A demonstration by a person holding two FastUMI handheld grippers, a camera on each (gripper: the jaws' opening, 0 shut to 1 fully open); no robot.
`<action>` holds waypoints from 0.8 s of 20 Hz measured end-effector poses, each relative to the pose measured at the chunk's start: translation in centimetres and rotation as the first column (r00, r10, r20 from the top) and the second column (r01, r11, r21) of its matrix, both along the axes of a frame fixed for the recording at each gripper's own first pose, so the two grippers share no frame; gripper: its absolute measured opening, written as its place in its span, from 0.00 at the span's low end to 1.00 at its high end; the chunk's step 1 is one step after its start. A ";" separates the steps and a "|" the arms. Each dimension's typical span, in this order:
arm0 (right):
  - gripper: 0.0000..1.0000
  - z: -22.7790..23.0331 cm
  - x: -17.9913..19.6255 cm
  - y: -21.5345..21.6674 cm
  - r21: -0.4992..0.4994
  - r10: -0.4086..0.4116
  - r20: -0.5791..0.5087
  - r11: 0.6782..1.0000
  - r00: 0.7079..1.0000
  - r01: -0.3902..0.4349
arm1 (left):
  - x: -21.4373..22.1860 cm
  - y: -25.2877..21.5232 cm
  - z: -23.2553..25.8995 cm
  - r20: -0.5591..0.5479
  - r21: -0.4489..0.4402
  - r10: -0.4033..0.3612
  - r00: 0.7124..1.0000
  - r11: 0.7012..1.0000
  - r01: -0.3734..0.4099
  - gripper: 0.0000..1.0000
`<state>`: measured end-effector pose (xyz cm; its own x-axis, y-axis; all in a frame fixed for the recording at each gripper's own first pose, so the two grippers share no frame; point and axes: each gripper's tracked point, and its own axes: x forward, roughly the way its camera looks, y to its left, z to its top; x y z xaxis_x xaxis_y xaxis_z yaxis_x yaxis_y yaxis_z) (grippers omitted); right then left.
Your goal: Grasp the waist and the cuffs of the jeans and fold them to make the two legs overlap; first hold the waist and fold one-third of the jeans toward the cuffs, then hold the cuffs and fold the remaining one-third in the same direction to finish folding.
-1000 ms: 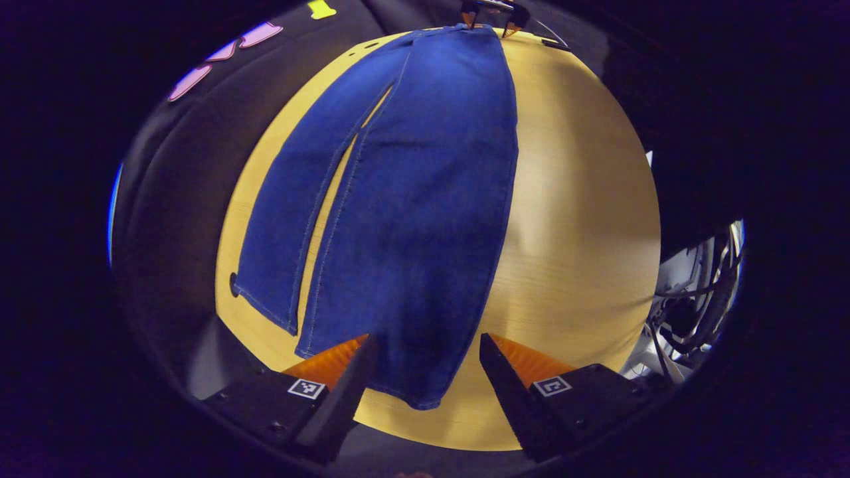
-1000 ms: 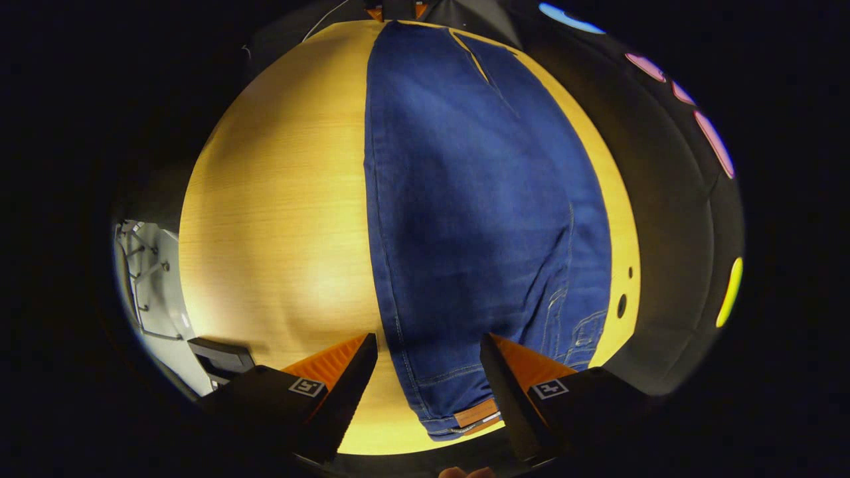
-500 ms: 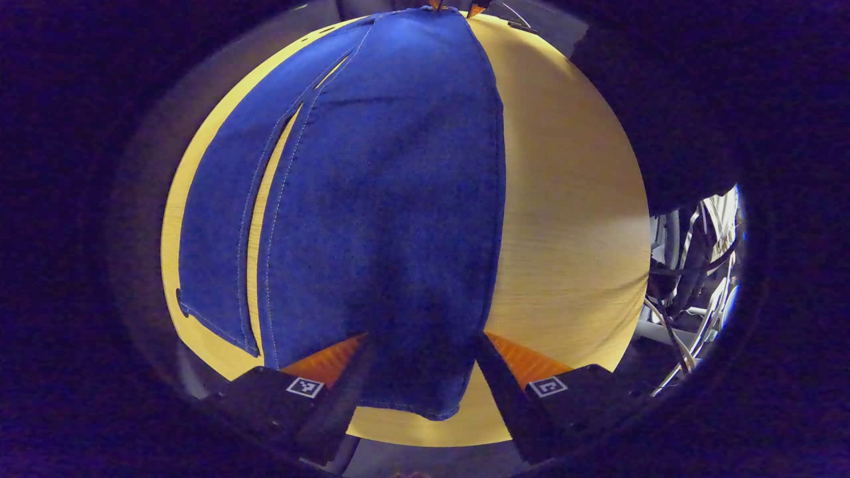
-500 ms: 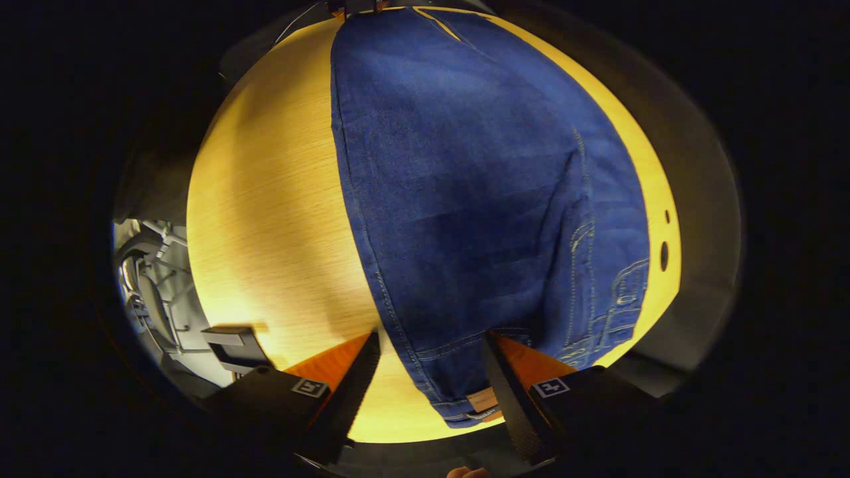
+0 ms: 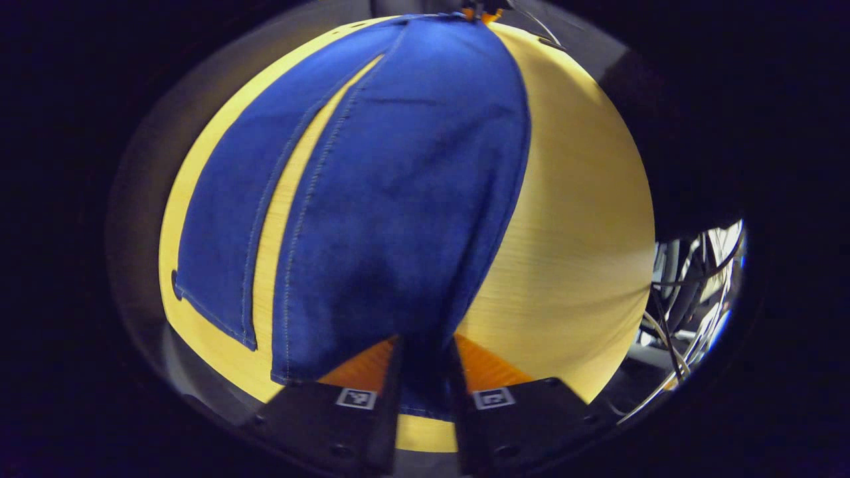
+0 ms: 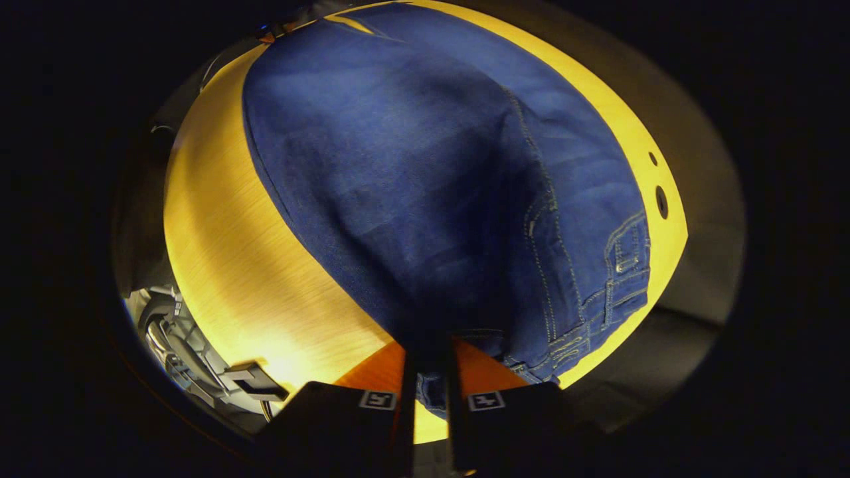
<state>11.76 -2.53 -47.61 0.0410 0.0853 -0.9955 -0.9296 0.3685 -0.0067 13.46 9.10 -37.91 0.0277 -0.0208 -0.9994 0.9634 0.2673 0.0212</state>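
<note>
Left gripper view. Left tool (image 5: pixel 423 372): fingers drawn close together, clamped on the cuff (image 5: pixel 405 345) of the nearer leg of the jeans (image 5: pixel 398 199). The other leg (image 5: pixel 229 226) lies flat on the counter (image 5: pixel 578 219), with a strip of bare counter between the two legs. The legs stretch away toward the far edge. Risk: the tool appears to pinch the cuff near one corner, so the free corner may sag on lifting and the legs may overlap crookedly.

Right gripper view. Right tool (image 6: pixel 428 398): fingers nearly together, clamped on the waist (image 6: pixel 465 345) at its nearer end. The belt-loop side (image 6: pixel 617 265) rests on the counter (image 6: pixel 239 265) near two holes (image 6: pixel 661 199) by its edge. Risk: the bite looks shallow and denim is heavy, so the band may slip free in mid-swing. Judged further risk: if the two tools move out of step, the cloth between them may twist, or drag the resting leg out of line.
</note>
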 end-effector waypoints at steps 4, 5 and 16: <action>0.08 0.5 0.6 0.1 0.012 -0.116 0.003 0.993 0.993 0.116 | 0.7 -0.2 0.5 -0.029 -0.033 0.199 0.980 0.979 -0.200 0.06; 0.08 0.9 0.4 0.1 0.023 -0.166 -0.007 0.986 0.986 0.166 | 1.2 -0.3 0.8 0.000 -0.046 0.215 0.977 0.976 -0.214 0.06; 0.07 12.4 6.9 2.9 0.395 -0.650 -0.168 0.645 0.741 0.654 | 10.0 -3.7 10.9 0.009 -0.354 0.569 0.822 0.771 -0.530 0.06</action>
<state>18.69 0.40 -35.21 0.2343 0.4292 -0.8723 -0.4471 0.8443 0.2954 23.47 5.37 -27.04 0.2421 -0.2867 -0.9269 0.6460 0.7605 -0.0665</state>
